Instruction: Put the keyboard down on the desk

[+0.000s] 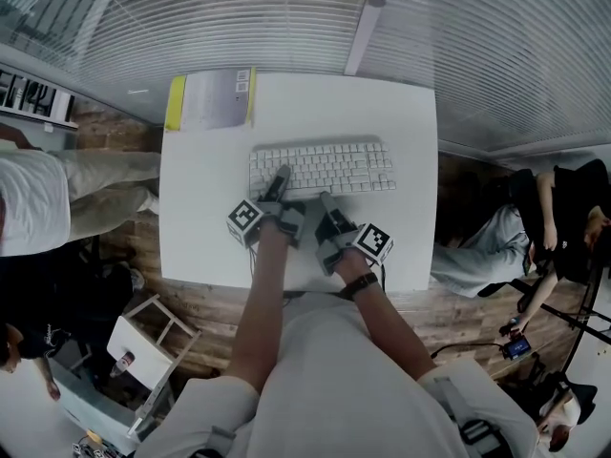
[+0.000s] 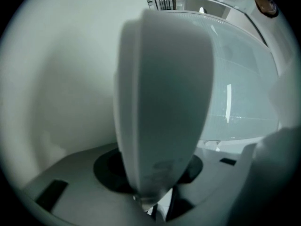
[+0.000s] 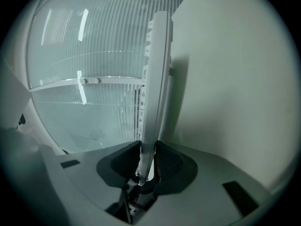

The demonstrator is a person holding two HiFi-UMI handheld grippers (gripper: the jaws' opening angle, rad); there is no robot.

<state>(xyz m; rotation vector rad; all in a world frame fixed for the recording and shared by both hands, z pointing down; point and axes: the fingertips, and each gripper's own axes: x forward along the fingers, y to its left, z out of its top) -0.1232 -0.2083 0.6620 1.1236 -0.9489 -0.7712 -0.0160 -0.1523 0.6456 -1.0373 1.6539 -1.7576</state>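
A white keyboard (image 1: 323,168) lies across the middle of the white desk (image 1: 200,218), keys up. My left gripper (image 1: 280,185) reaches onto its near edge left of centre, and my right gripper (image 1: 326,204) onto the same edge just to the right. In the left gripper view the keyboard (image 2: 160,102) fills the gap of the left gripper (image 2: 150,175), with the dark pads against both sides. In the right gripper view the keyboard (image 3: 157,79) shows edge-on, and the right gripper (image 3: 146,168) has its pads closed on the thin edge. I cannot tell whether the keyboard rests on the desk.
A grey booklet with a yellow spine (image 1: 210,100) lies at the desk's far left corner. A ribbed glass wall (image 1: 286,17) stands behind the desk. One person (image 1: 38,208) is at the left, another (image 1: 563,218) sits at the right. A white stool (image 1: 153,337) stands at lower left.
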